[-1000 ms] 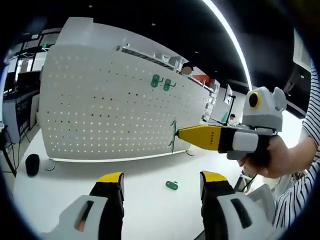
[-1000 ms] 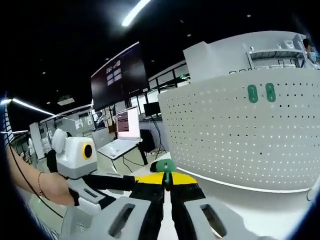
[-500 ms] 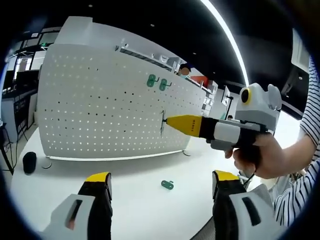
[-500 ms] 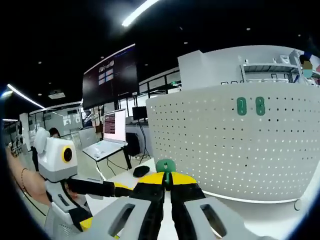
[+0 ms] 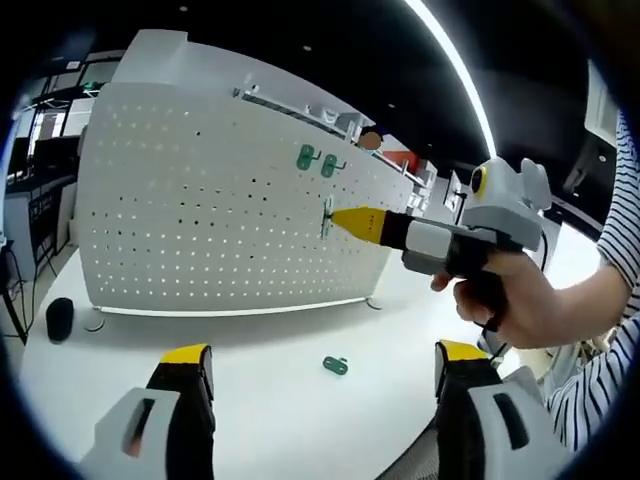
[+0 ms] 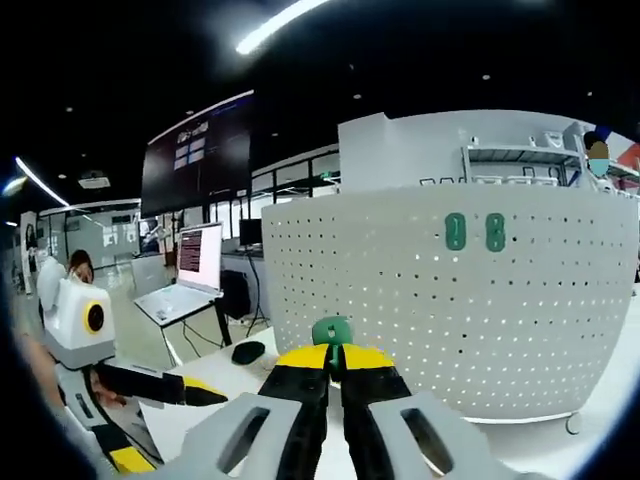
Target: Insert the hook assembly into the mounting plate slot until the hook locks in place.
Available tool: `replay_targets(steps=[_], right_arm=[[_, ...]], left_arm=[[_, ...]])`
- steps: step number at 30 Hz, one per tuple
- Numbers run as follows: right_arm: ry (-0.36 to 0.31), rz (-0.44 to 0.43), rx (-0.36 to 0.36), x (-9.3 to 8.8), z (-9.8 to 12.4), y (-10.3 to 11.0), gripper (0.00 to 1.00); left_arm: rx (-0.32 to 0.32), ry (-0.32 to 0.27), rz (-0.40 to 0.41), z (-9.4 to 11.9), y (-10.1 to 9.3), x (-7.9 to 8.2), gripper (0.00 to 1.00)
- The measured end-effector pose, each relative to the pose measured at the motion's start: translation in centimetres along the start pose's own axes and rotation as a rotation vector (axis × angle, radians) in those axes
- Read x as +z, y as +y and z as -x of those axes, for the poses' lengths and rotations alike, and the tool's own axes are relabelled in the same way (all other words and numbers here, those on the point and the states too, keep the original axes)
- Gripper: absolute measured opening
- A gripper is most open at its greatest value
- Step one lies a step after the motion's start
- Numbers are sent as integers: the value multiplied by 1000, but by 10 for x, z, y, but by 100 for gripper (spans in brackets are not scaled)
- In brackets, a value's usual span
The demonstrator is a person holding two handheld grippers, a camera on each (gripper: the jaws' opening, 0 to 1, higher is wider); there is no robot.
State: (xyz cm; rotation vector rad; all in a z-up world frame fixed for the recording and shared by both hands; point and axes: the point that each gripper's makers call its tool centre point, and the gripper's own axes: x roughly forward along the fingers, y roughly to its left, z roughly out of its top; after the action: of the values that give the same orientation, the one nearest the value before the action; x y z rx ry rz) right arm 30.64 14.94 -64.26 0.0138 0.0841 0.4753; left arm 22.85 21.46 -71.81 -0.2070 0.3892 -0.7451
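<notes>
A white perforated mounting plate (image 5: 200, 200) stands upright on the white table (image 5: 260, 380), with two green hooks (image 5: 316, 161) hung near its top. My right gripper (image 5: 340, 220) enters from the right in a person's hand, shut on a small green hook assembly (image 5: 328, 214) whose tip is at or just short of the plate's face. In the right gripper view the same hook assembly (image 6: 331, 330) sticks up between the shut jaws of my right gripper (image 6: 334, 352), facing the plate (image 6: 440, 300) below the two hung hooks (image 6: 475, 231). My left gripper (image 5: 323, 352) is open and holds nothing.
A loose green hook (image 5: 335, 366) lies on the table in front of the plate. A black round object (image 5: 60, 320) sits by the plate's left end. My left gripper (image 6: 150, 385) shows at the lower left, with a laptop (image 6: 195, 275) on a desk behind.
My right gripper has carried the hook assembly upward and leftward, closer to the plate's face. My left gripper's jaws stand wider apart than a second ago.
</notes>
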Motion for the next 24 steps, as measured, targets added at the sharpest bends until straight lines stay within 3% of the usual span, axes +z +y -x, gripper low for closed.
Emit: replay_targets(steps=[6, 24], right_arm=[[-28, 16, -27, 10, -7, -16, 0], [-76, 10, -205, 25, -22, -92, 0]], left_arm=[[8, -3, 4, 1, 3, 0, 96], [5, 41, 4, 3, 4, -13, 100]])
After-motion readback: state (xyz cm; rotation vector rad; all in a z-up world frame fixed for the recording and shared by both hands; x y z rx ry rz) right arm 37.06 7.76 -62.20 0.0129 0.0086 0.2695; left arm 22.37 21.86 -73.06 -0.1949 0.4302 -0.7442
